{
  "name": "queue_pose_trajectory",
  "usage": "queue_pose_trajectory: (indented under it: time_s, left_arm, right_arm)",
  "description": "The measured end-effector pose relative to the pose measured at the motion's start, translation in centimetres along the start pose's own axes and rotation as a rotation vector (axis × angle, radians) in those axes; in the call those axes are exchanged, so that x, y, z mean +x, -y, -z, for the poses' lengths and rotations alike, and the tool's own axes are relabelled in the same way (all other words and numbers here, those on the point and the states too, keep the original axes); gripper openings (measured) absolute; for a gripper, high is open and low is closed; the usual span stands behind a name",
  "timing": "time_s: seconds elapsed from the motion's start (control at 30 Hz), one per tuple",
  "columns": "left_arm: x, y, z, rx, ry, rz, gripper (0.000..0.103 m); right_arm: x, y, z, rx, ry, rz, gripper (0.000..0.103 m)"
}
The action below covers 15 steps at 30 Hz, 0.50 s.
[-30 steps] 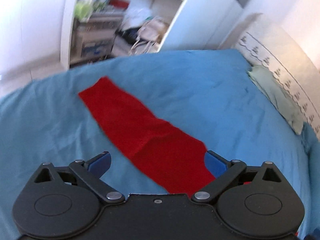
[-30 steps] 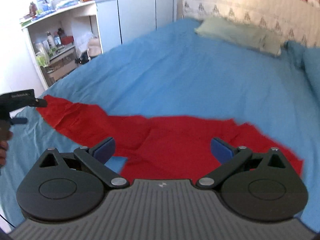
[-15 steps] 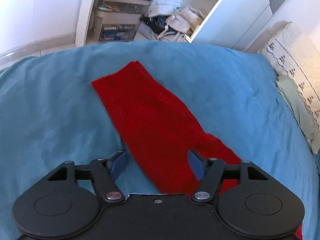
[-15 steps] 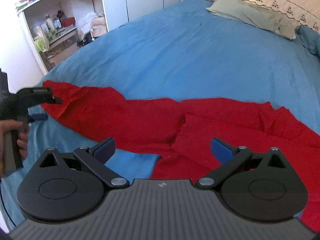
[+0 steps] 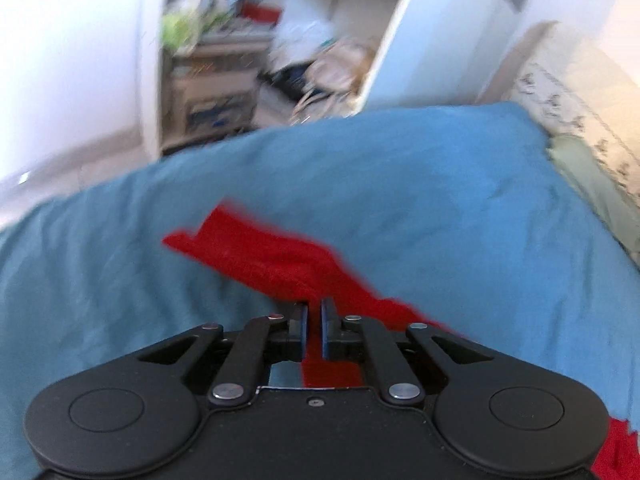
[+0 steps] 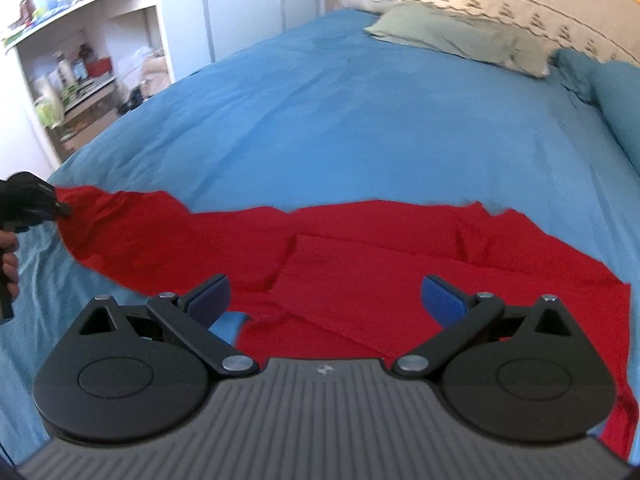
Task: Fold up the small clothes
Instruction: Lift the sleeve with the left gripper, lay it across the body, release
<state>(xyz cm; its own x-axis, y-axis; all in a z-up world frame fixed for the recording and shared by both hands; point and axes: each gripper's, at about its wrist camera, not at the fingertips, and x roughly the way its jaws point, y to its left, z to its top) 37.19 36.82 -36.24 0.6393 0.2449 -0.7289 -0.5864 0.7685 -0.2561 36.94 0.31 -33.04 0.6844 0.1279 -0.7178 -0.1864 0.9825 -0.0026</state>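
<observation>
A long red garment (image 6: 360, 248) lies stretched across the blue bed sheet (image 6: 360, 120). My left gripper (image 5: 315, 306) is shut on one end of it. Its jaws are closing to a narrow slit with red fabric (image 5: 272, 260) pinched between the blue pads. In the right wrist view that same left gripper (image 6: 60, 208) grips the cloth's left end at the frame's edge, where the fabric is lifted slightly. My right gripper (image 6: 324, 292) hovers open over the wider, partly folded part of the garment, with nothing between its fingers.
A pale green pillow (image 6: 460, 36) and a patterned headboard sit at the far end of the bed. Cluttered white shelves (image 6: 80, 60) stand beyond the bed's left side. A person's hand (image 6: 8, 256) holds the left gripper's handle.
My left gripper went from wide open to shut on the garment's end, and the cloth there bunched up. The right gripper sank closer to the garment and stayed open.
</observation>
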Motion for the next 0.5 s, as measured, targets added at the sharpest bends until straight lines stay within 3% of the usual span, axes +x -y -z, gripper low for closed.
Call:
queue_pose_trajectory:
  time_s: [0.1,0.23,0.37,0.5]
  left_arm:
    - [-2.9,4.0,-0.2,0.073,0.068,0.058,0.006]
    - [-7.3,11.6,1.1,0.173,0.112,0.192,0.006]
    - [-11.4,20.2,4.7,0.276,0.098,0.371,0.005]
    - [-12.8,28.5,10.8,0.372,-0.002,0.489,0.006]
  right_arm:
    - [-0.4,2.3,0.5,0.034,0.004,0.014,0.103]
    - [-2.1,5.9,0.9,0.046,0.033,0.045,0.103]
    - [-4.2,10.3,1.6,0.074,0.050,0.087,0.103]
    - [-6.3,15.1,2.8,0.112,0.046,0.127,0.103]
